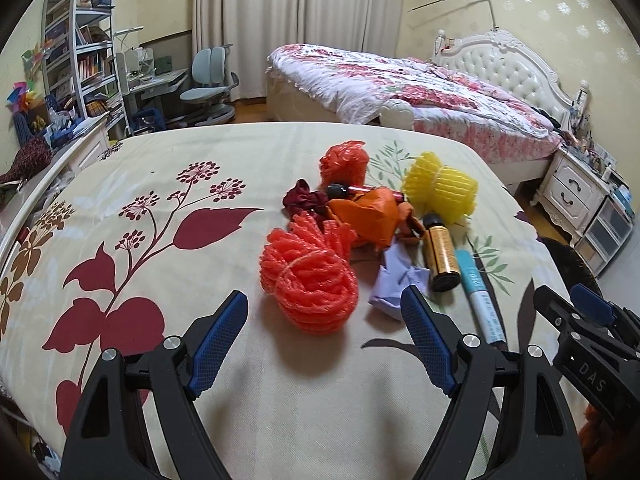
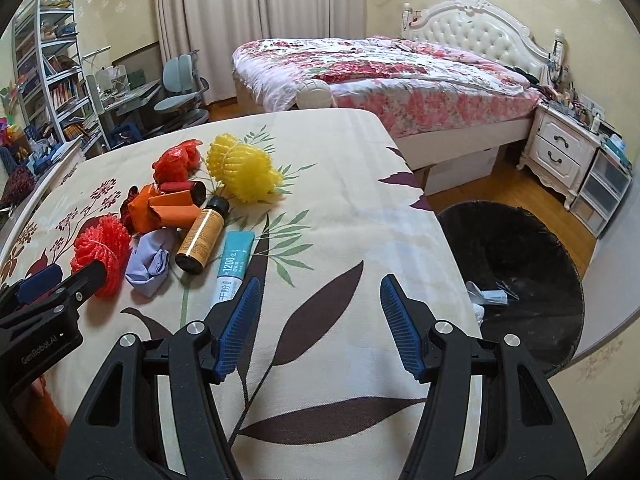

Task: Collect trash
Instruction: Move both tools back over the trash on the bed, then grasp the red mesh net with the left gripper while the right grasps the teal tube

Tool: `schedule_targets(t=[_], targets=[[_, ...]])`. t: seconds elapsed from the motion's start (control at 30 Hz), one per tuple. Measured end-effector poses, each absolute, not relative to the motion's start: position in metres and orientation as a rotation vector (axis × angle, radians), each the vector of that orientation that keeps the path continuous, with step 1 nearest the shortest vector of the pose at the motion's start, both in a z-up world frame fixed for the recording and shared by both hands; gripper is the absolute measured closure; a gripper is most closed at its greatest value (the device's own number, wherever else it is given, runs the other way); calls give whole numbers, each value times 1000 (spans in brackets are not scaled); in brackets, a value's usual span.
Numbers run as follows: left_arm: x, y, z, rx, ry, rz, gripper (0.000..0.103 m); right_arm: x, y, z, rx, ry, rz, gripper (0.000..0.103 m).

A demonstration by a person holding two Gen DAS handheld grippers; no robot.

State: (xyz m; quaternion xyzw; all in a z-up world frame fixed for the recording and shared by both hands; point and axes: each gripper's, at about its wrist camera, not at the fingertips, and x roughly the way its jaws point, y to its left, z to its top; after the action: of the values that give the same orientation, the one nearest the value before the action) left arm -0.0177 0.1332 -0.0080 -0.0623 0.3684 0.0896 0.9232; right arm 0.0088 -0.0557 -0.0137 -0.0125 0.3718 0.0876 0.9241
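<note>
Trash pile (image 2: 180,216) on the table (image 2: 340,200) — bin (image 2: 520,256) right, beside it.

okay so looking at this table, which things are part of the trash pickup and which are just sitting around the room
Job:
red foam net
yellow foam net
orange paper
purple paper
amber bottle
tube
black bin
left gripper
right gripper

Lying about:
bed
desk chair
bookshelf
nightstand

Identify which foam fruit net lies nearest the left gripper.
The coral-red foam net, just ahead of the open left gripper; the yellow net lies farther back.
</note>
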Motion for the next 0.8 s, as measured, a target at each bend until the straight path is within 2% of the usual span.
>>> schedule_targets(t=[0.23, 0.3, 0.4, 0.8], targets=[[-4, 146, -13, -136, 785, 194, 25, 17, -42, -15, -39, 777, 203, 42], [-2, 148, -15, -132, 794, 187, 36, 18, -38, -16, -43, 779, 210, 42], [0, 149, -18, -128, 817, 171, 46, 19, -32, -17, -50, 781, 223, 42], [-12, 156, -14, -126, 789, 176, 52, 21, -12, -23, -93, 814, 265, 42]])
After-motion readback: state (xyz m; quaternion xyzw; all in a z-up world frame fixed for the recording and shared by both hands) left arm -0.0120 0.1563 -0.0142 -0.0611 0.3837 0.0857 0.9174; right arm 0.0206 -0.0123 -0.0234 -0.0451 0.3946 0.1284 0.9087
